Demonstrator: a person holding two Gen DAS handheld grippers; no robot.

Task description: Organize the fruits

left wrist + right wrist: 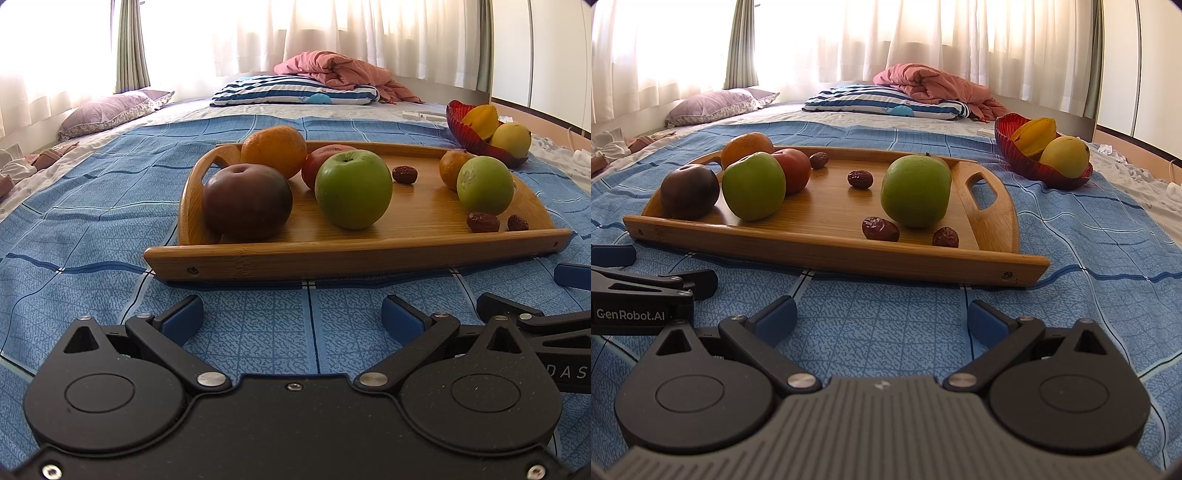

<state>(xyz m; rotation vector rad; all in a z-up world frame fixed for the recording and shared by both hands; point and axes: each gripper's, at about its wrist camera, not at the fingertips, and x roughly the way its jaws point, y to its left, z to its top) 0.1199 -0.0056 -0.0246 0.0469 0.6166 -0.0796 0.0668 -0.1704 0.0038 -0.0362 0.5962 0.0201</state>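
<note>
Left claw (291,317) open; glossy green apple (353,189) upright on tray (332,256).

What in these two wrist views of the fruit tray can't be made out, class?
- Small orange: left view shows part; right view hides it behind the right green apple.
- Red bowl: its near wall hides whatever lies beneath the starfruit and yellow fruit.
- Red fruit: mostly hidden by the left green apple; kind unclear.
</note>
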